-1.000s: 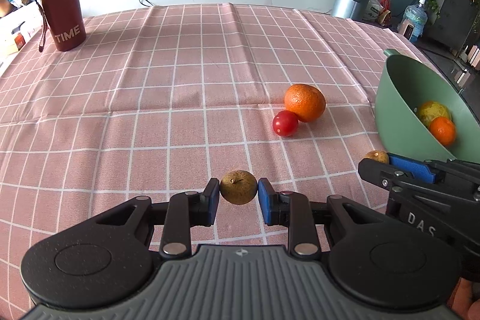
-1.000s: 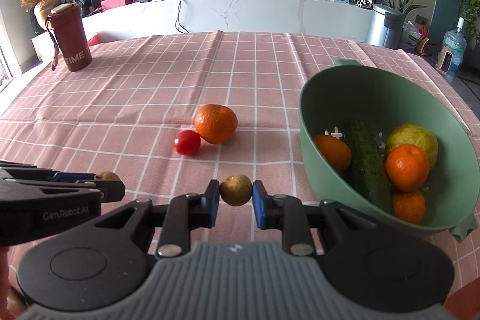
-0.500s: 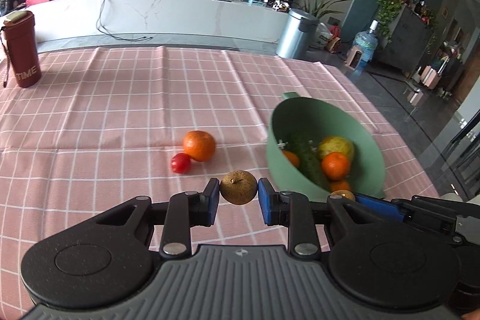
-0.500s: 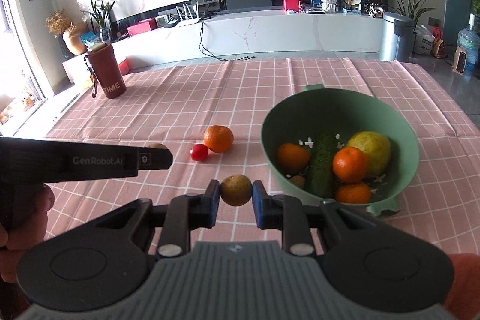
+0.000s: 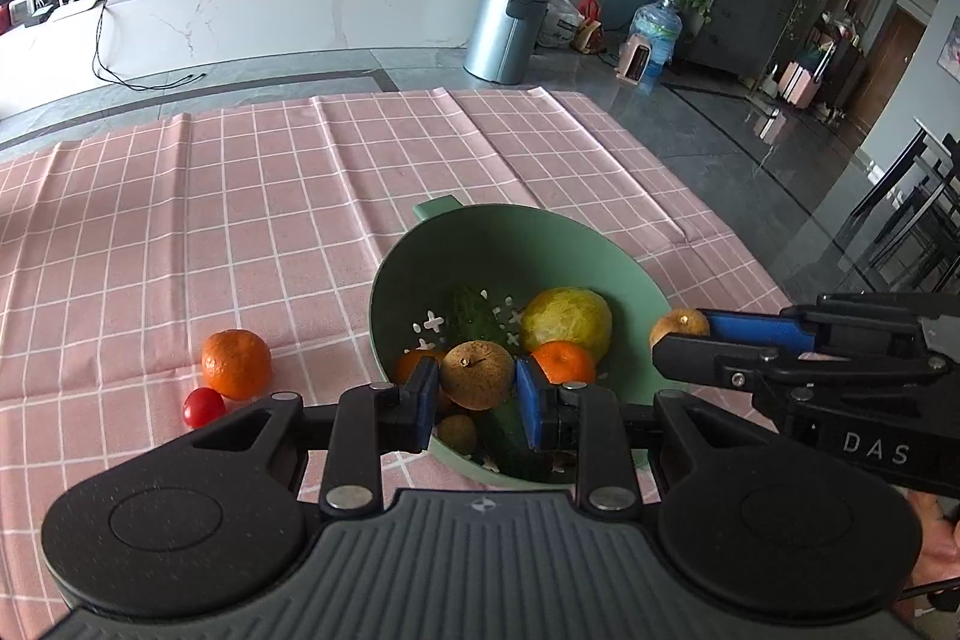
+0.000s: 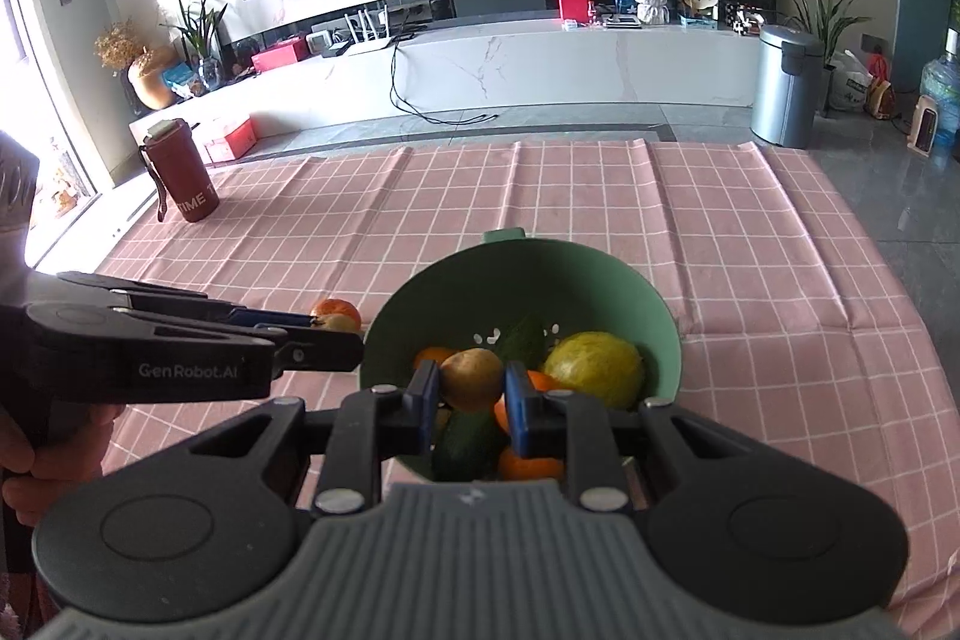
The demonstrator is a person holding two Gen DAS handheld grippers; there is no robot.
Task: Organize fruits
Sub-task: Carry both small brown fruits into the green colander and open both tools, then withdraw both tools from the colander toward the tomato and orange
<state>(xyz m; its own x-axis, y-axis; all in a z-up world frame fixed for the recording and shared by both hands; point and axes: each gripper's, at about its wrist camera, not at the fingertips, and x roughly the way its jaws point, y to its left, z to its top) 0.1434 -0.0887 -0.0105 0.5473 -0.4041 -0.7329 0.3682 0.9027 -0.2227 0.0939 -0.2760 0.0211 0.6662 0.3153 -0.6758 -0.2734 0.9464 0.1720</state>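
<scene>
Holding above green bowl | left gripper jaws clamp brown fruit | right gripper jaws clamp yellow-brown fruit

bowl green | tablecloth pink, white grid | tomato red

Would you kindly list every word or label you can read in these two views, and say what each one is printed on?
"GenRobot.AI": side of the left hand-held gripper, seen in the right wrist view.
"DAS": body of the right hand-held gripper, seen in the left wrist view; it may be cut off.
"TIME": red bottle on the tablecloth.
Items on the far counter carry print too small to read.
</scene>
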